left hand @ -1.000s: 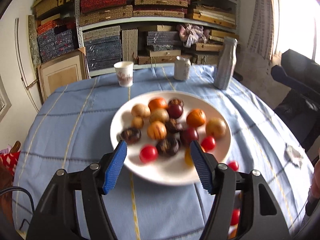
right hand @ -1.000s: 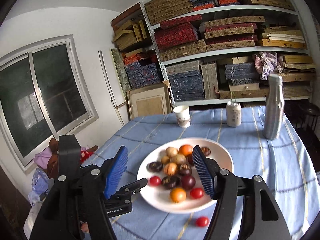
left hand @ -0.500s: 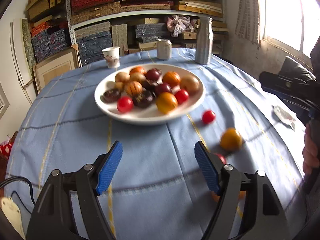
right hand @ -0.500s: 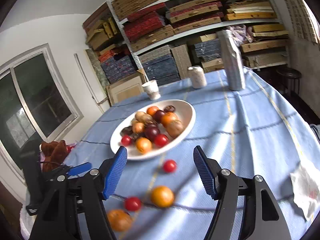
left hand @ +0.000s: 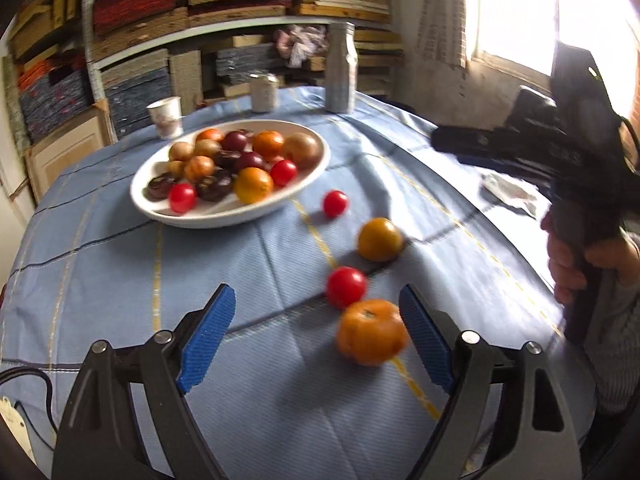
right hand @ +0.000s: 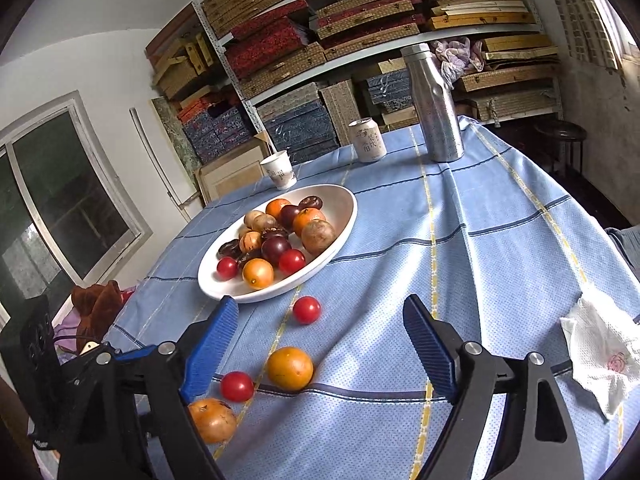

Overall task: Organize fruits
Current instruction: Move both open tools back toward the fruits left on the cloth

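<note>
Blue cloth [right hand: 500,248] covers the counter; four fruits [right hand: 289,368] lie near its front edge, beside the plate [right hand: 344,216]. Both jaws are opening wide, gripping nothing.

blurred: ribbed orange fruit [left hand: 370,332] | cut off: hand [left hand: 588,264] at right edge

The can [right hand: 370,139] and paper cup [right hand: 281,169], upper middle of the frame, bear print too small to read.

My left black gripper with blue pads [left hand: 316,342] tilts downward, jaws opening, gripping nothing. My right gripper [right hand: 320,354] likewise, jaws opening, held in my hand [left hand: 576,264].
</note>
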Motion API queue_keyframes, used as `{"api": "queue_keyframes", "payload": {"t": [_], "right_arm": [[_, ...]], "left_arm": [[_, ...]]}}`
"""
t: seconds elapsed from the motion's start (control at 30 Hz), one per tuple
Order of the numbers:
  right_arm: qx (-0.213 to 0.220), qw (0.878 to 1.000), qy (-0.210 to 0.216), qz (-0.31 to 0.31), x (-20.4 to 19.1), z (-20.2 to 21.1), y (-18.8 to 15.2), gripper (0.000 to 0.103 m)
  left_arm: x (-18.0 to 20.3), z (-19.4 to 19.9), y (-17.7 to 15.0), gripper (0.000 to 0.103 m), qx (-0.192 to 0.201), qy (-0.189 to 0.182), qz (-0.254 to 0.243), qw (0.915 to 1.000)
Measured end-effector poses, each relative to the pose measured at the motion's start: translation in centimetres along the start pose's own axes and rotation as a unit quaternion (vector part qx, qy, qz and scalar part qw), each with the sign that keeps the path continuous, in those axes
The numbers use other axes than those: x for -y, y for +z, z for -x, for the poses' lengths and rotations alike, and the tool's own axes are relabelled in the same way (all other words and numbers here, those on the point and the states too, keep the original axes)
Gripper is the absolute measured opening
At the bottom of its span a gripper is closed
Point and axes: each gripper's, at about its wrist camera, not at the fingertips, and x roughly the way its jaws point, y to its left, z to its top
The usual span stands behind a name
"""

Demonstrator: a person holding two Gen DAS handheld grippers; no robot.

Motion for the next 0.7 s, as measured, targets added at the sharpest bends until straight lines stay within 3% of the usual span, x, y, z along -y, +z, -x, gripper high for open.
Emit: {"api": "queue_keyframes", "payload": {"t": [0.3, 0.43, 0.7], "right_arm": [[-0.007, 1.000, -0.001, -0.004, 0.2, -0.2, -0.1, 0.089], [-0.012, 1.000, 0.000, -0.005, 0.2, -0.4, -0.1, 0.089], [-0.017, 1.000, 0.003, -0.007, 0.2, -0.5, -0.2, 0.090]], "left_arm": [[2.2, -0.9, 0.0, 0.081, -0.027, -0.038, -0.038, 0.9982], [1.8, -1.7, 0.0, 0.065, -0.045, -0.054, -0.023, 0.9973], [2.0, -2.4, -0.2, 0.061, -0.064, -0.071, -0.026, 0.9950]]}}
